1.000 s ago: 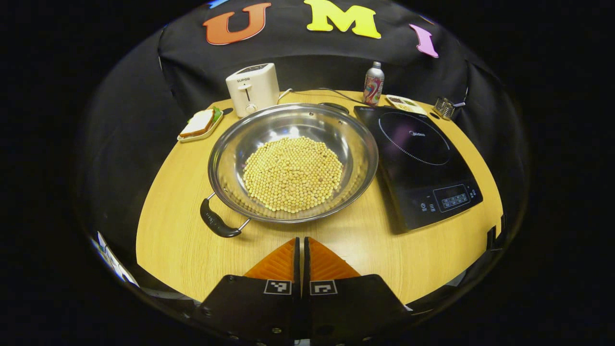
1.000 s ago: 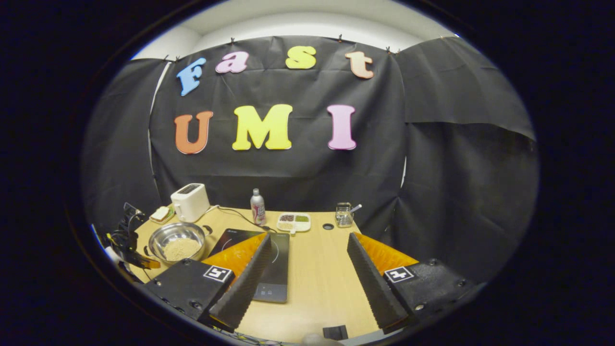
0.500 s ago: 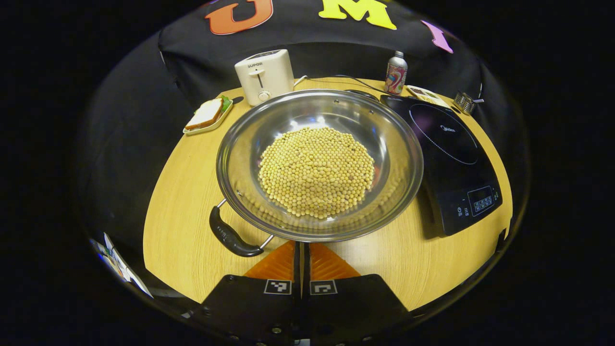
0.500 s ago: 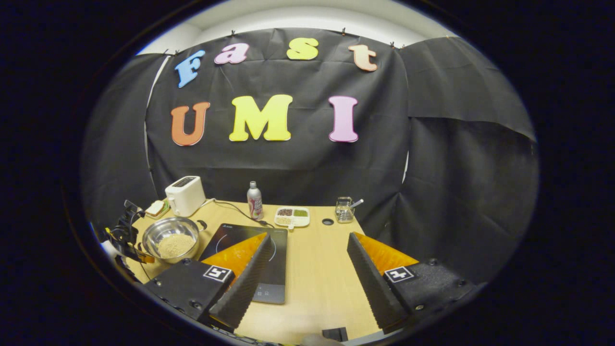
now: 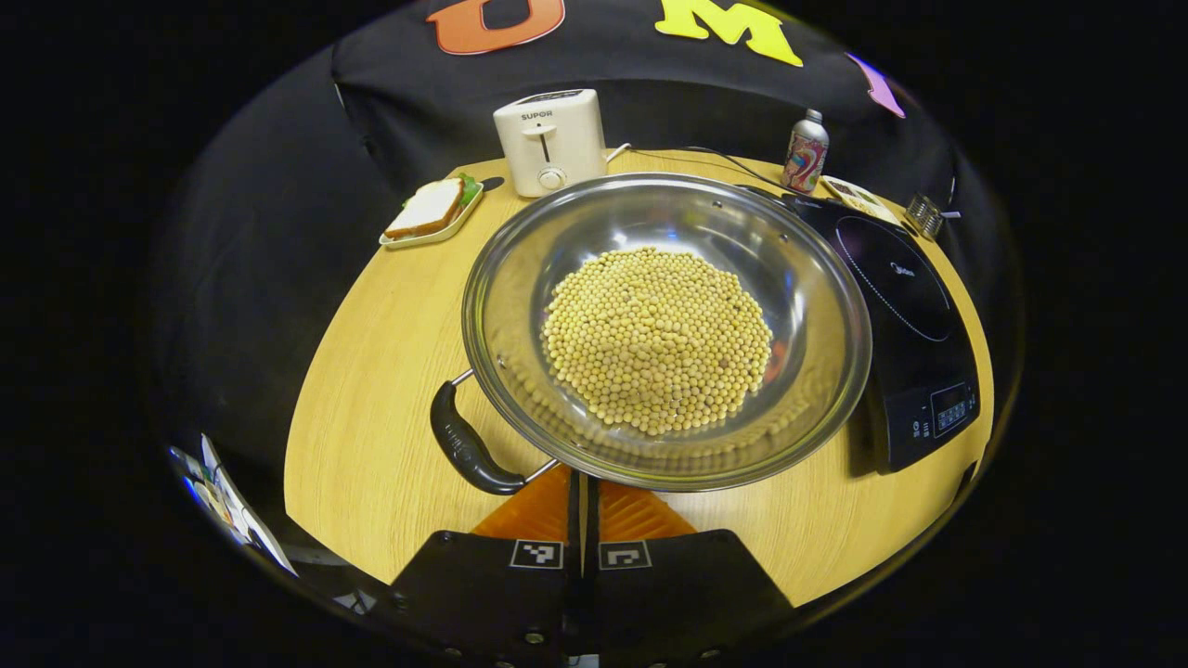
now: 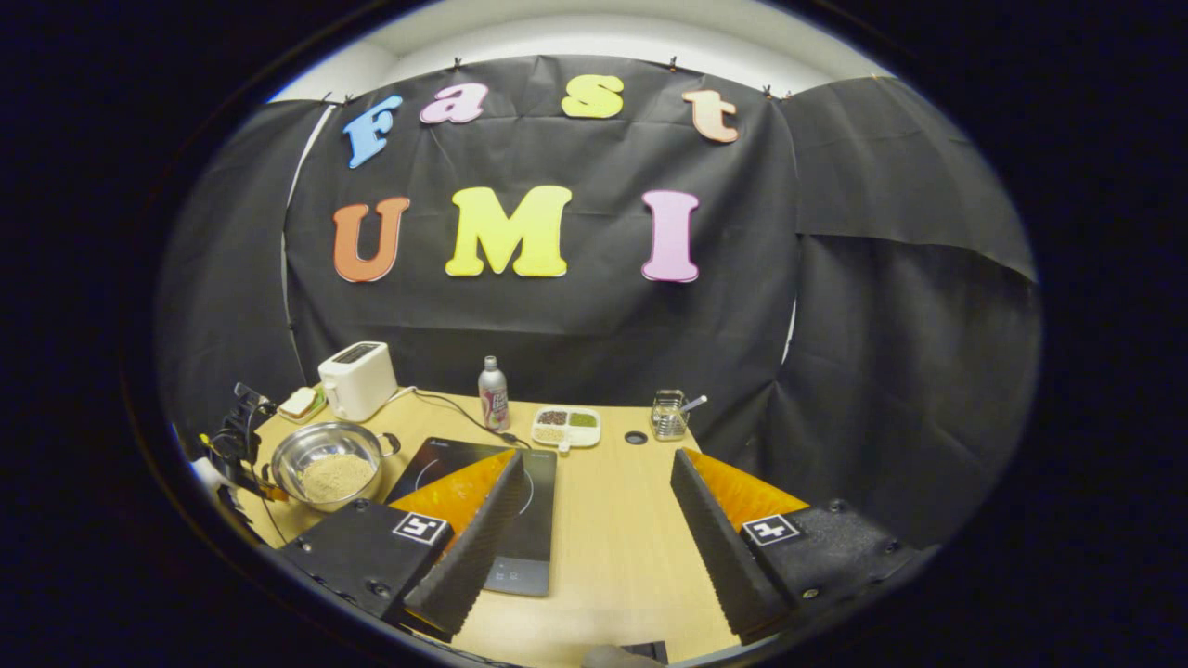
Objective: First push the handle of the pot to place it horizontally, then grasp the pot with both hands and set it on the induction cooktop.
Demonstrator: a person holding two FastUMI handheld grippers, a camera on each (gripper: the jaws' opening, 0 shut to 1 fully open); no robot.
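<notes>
Now left gripper [image 5: 584, 482] closed, empty, nearer pot [image 5: 666, 327] rim beside handle [image 5: 466, 447] than 0.5 s ago; right gripper [image 6: 594, 520] wide open, empty.

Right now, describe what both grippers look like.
Left gripper: two wedge-shaped, ribbed fingers on black angular blocks, each with a small square black-and-white marker. Right gripper: the same build, with saw-toothed inner pads and screws in the black blocks.
</notes>
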